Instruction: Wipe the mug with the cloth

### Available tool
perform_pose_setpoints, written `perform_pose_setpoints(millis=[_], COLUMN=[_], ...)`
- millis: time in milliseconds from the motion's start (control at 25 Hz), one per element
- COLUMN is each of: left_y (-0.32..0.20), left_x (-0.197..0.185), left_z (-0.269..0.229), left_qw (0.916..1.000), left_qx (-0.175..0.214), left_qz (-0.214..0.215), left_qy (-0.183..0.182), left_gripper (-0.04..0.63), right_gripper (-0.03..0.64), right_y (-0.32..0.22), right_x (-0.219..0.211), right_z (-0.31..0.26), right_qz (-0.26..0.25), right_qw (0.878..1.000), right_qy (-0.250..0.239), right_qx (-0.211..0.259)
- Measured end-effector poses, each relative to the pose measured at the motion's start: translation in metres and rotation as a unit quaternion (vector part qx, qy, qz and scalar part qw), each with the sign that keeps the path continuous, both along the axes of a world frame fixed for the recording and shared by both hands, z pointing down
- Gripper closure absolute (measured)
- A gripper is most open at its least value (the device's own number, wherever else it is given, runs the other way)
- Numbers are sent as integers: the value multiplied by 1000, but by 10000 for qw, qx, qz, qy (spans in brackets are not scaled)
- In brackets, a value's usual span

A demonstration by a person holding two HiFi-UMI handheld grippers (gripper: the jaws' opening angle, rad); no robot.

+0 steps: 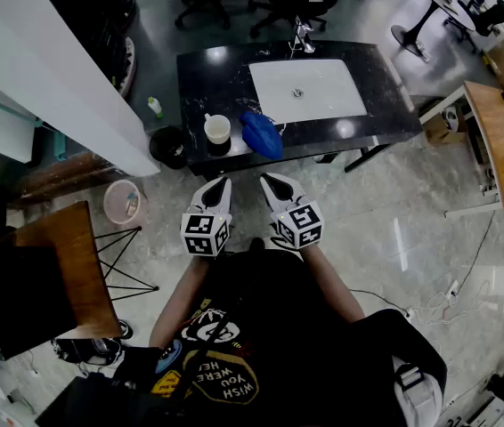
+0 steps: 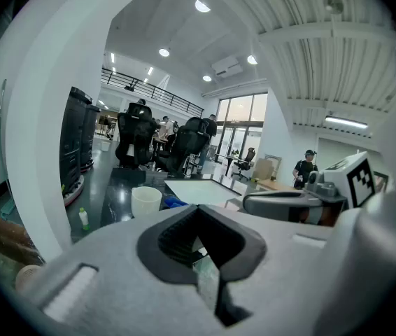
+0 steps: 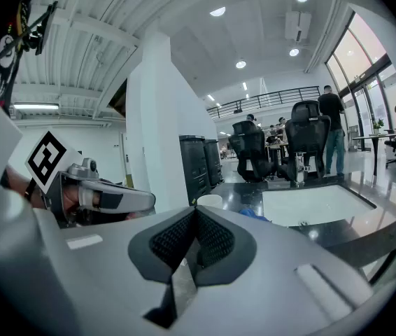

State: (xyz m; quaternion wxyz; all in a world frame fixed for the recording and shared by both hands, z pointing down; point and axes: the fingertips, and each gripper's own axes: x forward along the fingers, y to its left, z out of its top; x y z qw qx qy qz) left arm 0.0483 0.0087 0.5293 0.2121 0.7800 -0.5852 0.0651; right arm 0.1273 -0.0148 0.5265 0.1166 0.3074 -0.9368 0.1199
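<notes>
The work on the mug is not begun yet. The left gripper (image 1: 217, 189) and the right gripper (image 1: 276, 187) hang side by side in front of the person, well short of the black counter (image 1: 381, 96). In each gripper's own view the two jaws are pressed together w/ nothing between them, so both are clenched and empty.

The mug (image 1: 217, 129) is pale and upright. It stands on the left part of the counter, near the front edge. The blue cloth (image 1: 261, 135) lies crumpled just beside it on the right, in front of the white sink (image 1: 323, 96). I cannot tell if cloth and mug touch.

What could go wrong from here, in my judgement:
- The jaws must open before they reach anything. If a clenched gripper arrives at the mug, it only pushes it.
- The mug is near the front edge, so a push toward the person could send it off the counter.
- The cloth is soft and bunched. A shallow pinch may catch only one fold, and the cloth can slip out during wiping.
- Cloth and mug are close, so a reach for the cloth from the left side may knock the mug.
- If the mug is not held firmly, e.g. by one gripper, the wiping can tip or turn it.
</notes>
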Motion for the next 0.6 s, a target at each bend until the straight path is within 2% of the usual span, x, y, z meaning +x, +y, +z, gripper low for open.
perform_pose_setpoints(millis=[600], left_y=[-3], left_x=[-6], left_z=[0], left_qw=[9999], left_qx=[8], left_qz=[-123], left_qy=[55], left_gripper=[592], right_gripper=[618], right_y=[-3], right_x=[-4], right_z=[0], right_qz=[-112], right_qw=[9999], right_qy=[31], right_qx=[33])
